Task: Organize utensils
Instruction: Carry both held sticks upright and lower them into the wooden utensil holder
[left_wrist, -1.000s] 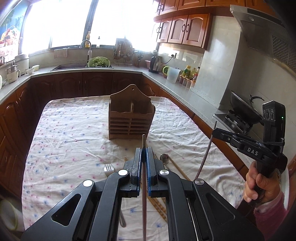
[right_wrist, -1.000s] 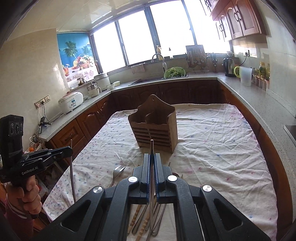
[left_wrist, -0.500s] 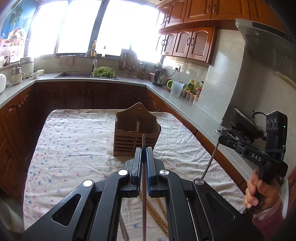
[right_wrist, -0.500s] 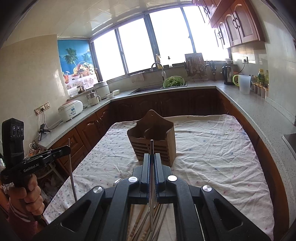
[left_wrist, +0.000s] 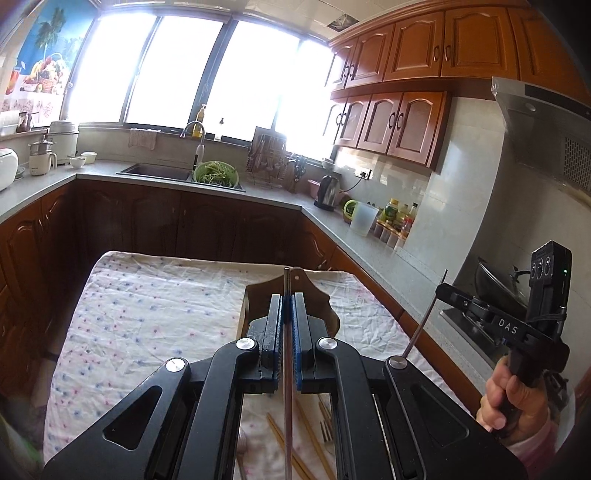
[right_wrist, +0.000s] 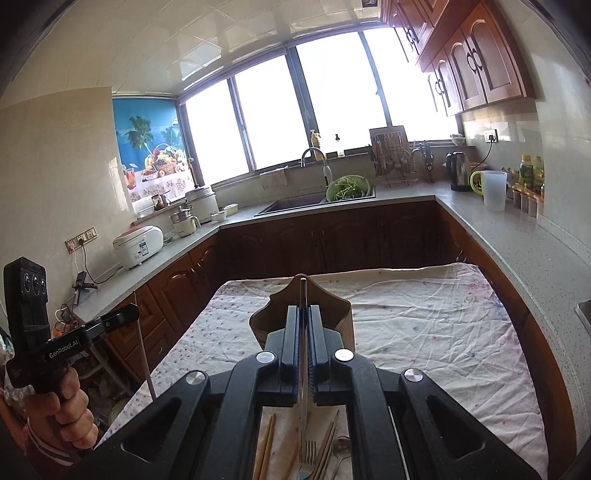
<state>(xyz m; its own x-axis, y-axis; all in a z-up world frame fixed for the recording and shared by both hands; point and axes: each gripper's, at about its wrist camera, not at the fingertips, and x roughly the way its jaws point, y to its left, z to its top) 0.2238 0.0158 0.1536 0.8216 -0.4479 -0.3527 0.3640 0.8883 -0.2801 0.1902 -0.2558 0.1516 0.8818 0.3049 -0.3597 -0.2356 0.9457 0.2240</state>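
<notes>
Wooden utensil holder (right_wrist: 343, 317) stands upright on the table's spotted cloth (right_wrist: 424, 325), about mid-table, mostly hidden behind my jaws in both wrist views; only its peaked back and side edges show (left_wrist: 317, 295). Can't tell what's in its compartments.

My left gripper (left_wrist: 288, 306) is clamped tight on a thin metal rod-like utensil (left_wrist: 287, 369), handle end poking out past the fingertips toward the holder, the rest running back under the tool. Which utensil it is, can't tell. My right gripper (right_wrist: 303, 321) is also squeezed closed on a slim metal utensil (right_wrist: 303, 295), tip sticking up in front of the holder's peak.

From the left view I see my right hand (left_wrist: 513, 391) on the other tool's handle at the right edge, a thin metal piece slanting down from its jaws. From the right view my left hand (right_wrist: 61, 410) grips its tool at the left edge, a thin rod hanging from it.

Loose on the cloth below the tools: wooden chopsticks (right_wrist: 266, 443), a fork (right_wrist: 307, 454), a spoon (right_wrist: 341, 445).

Around: counter (right_wrist: 517, 229), sink (right_wrist: 295, 205), green colander (right_wrist: 349, 186), kettle (right_wrist: 458, 171), rice cooker (right_wrist: 138, 245).
</notes>
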